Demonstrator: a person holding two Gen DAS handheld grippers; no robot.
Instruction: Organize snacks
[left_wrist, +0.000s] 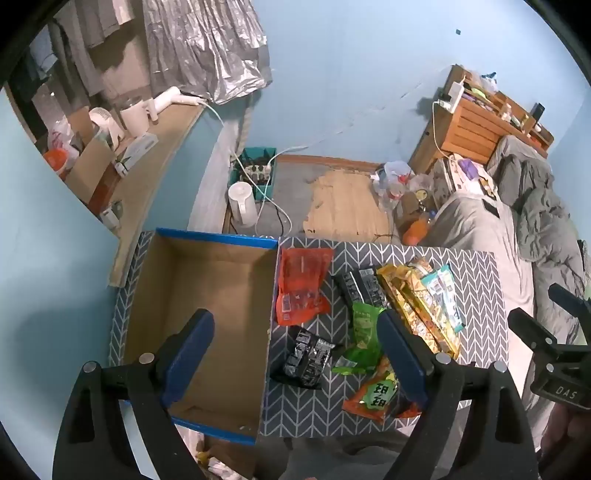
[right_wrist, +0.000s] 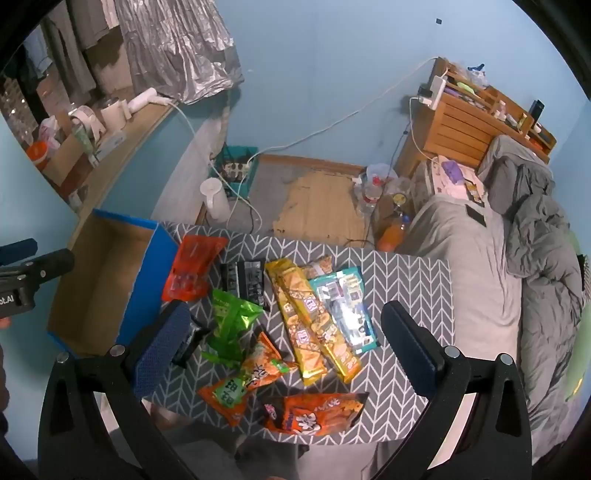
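An empty cardboard box with blue outer walls stands at the left end of the herringbone-patterned table. Snacks lie loose to its right: a red pouch, black packets, a green bag, long yellow packs, a teal pack and orange bags. My left gripper hovers open over the box's right wall. My right gripper hangs open above the snacks, holding nothing.
A bed with grey bedding runs along the table's right side. On the floor beyond stand a white kettle, a teal crate with a power strip and an orange bottle. A wooden shelf stands at the back right.
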